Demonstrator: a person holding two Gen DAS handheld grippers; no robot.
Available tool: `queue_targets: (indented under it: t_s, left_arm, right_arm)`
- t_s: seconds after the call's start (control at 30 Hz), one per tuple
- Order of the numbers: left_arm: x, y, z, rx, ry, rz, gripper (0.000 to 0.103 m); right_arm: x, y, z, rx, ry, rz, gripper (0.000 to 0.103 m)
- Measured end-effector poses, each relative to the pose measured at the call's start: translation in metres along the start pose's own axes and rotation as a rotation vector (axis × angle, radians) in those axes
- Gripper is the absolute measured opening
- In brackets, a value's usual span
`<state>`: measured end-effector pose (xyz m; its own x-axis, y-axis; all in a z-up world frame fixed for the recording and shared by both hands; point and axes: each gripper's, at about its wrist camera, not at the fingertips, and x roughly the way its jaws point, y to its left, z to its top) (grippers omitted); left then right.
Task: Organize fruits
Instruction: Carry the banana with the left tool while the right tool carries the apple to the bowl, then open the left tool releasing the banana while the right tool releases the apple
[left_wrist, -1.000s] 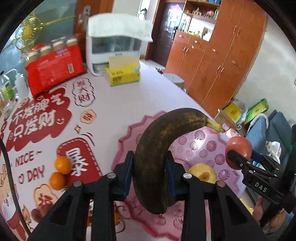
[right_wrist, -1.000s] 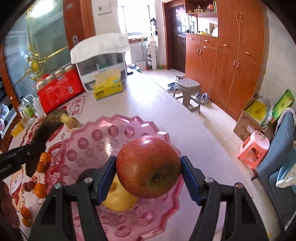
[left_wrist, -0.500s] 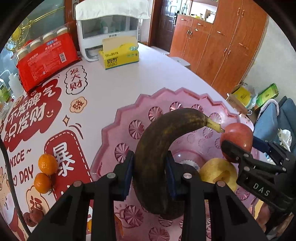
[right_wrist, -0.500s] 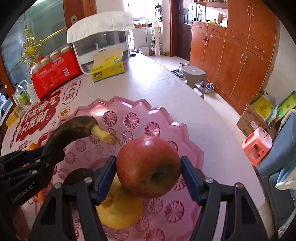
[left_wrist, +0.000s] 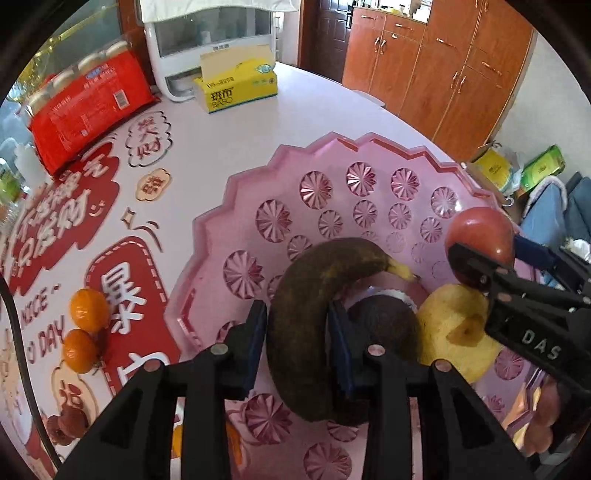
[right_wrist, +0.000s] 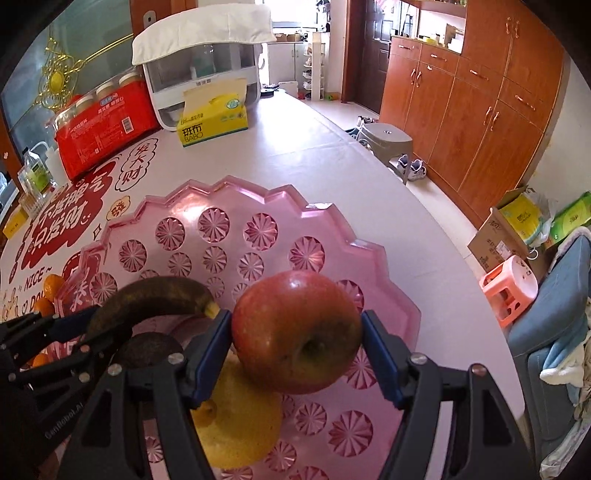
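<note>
Pink bowl (right_wrist: 391, 295): L gripper (left_wrist: 297, 343) opening round banana (left_wrist: 303, 295), R gripper (right_wrist: 297, 343) clamps apple (right_wrist: 295, 332).

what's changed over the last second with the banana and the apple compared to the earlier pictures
Both grippers came down over the pink tray. The banana now hangs inside it, between the left gripper jaws, which are opening. The red apple stays clamped in the right gripper, above the yellow fruit. The oranges on the table stayed put.
</note>
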<state>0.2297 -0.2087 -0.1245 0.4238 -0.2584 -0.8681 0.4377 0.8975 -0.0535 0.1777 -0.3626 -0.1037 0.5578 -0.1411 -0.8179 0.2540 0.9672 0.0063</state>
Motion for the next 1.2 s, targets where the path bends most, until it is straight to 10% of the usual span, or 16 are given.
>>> queue_targets:
  t_s: [0.4, 1.2]
  left_arm:
    - [-0.051, 0.0, -0.015, 0.053, -0.13, 0.1, 0.075]
    - [-0.144, 0.02, -0.065, 0.002, -0.25, 0.126, 0.083]
  right_arm:
    - [-0.028, 0.008, -0.012, -0.006, -0.044, 0.07, 0.071]
    - [-0.109, 0.034, -0.045, -0.022, -0.149, 0.127, 0.071]
